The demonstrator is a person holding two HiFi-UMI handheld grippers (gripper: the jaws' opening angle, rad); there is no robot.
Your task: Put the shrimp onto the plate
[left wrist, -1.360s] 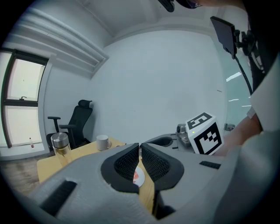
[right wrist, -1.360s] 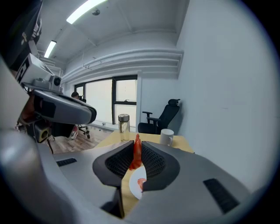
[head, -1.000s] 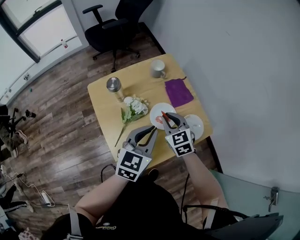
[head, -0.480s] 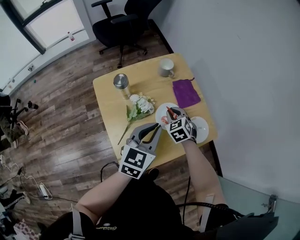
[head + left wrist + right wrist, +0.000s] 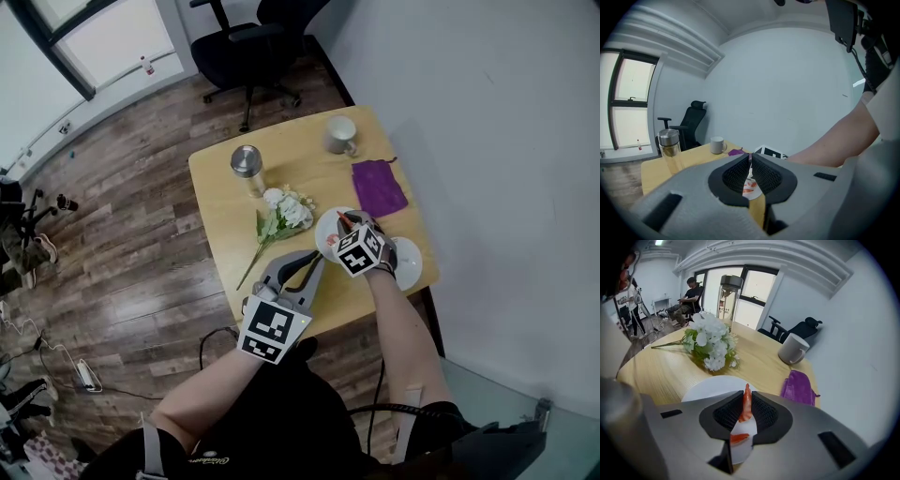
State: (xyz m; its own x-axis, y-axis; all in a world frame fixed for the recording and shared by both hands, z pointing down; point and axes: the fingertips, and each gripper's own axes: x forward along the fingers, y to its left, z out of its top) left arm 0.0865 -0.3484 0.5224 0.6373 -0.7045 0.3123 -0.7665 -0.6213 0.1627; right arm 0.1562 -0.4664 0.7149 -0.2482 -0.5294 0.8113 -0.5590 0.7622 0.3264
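Mid-task: right gripper (image 5: 746, 397) is clamped on a slim orange shrimp (image 5: 747, 408) just above the round white plate (image 5: 707, 386), which carries another shrimp (image 5: 738, 438), so release remains; left gripper (image 5: 750, 158) hangs closed, empty, near-left.

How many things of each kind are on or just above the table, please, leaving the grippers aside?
Plates: 2
Shrimp: 2 (one held by the right gripper, one lying on a plate)
Mug: 1
Lidded glass bottle: 1
Purple cloth: 1
Flower bunch: 1
Total: 8
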